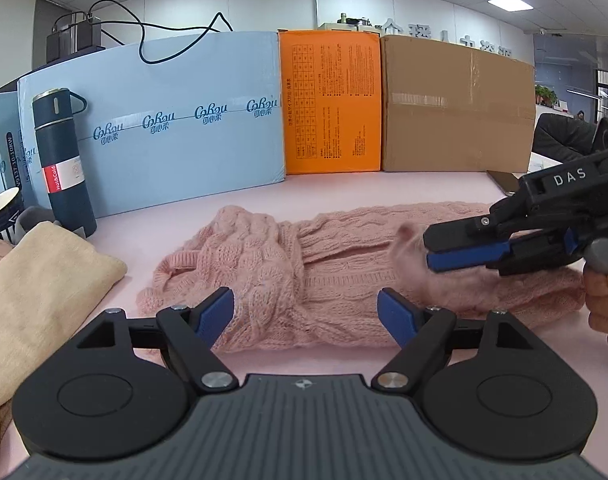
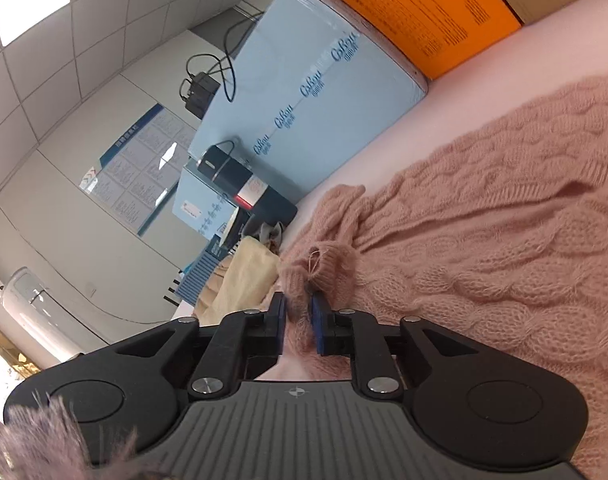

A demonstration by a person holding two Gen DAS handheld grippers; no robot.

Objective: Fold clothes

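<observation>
A pink cable-knit sweater [image 1: 324, 264] lies folded into a long band across the pink table [image 1: 344, 188]. My left gripper [image 1: 306, 300] is open, its blue pads straddling the sweater's near edge without touching it. From the right, my right gripper [image 1: 428, 246] reaches in over the band, held by a person's hand [image 1: 606, 292], with a blurred tuft of pink knit at its tip. In the right wrist view the sweater [image 2: 484, 220] fills the right side. A bunched fold of it sits loosely between the right gripper's [image 2: 298, 304] narrowly parted pads.
A folded beige cloth [image 1: 43, 280] lies at the left, beside a dark flask [image 1: 61, 160] and a paper cup [image 1: 1, 212]. A light blue box [image 1: 183, 120], an orange box [image 1: 330, 100] and a brown carton [image 1: 456, 108] wall the table's back. A phone [image 1: 504, 182] lies back right.
</observation>
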